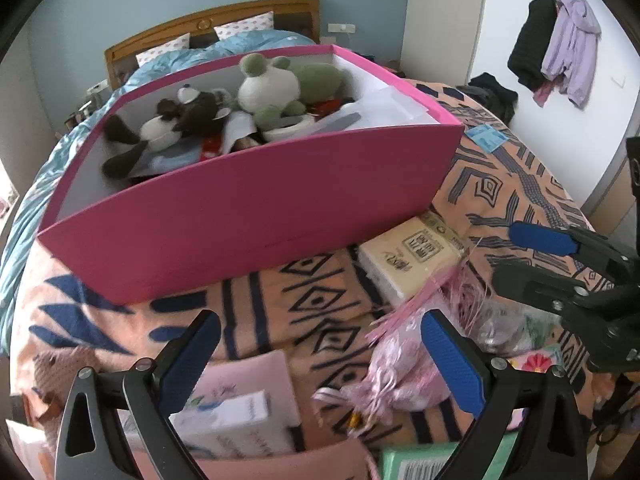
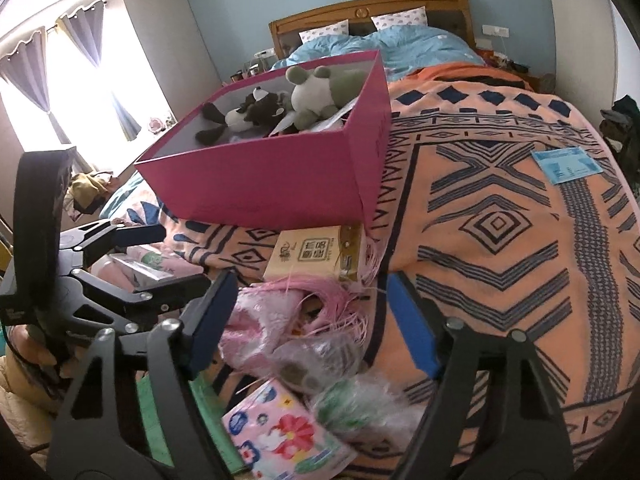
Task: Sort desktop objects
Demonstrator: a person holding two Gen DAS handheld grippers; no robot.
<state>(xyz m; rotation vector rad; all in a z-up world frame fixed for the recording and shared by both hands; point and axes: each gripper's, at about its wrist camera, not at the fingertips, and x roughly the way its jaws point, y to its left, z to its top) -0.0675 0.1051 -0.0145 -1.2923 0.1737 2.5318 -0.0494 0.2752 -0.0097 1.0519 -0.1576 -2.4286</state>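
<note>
The soft pink bag with pink paper strips (image 2: 280, 320) lay near the blanket's front edge, under the right gripper (image 2: 312, 320). Both grippers, left gripper (image 1: 320, 360) too, stood wide open, holding nothing. It looked light and squashy; pinch its middle.

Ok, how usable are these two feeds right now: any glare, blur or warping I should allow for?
Left wrist view: fisheye bows the pink box front edge; the near clutter and white carton between the open left gripper are soft. Right wrist view: the window is blown out white at the left, the tissue pack near the open right gripper is blurred; the blanket pattern stays sharp.
</note>
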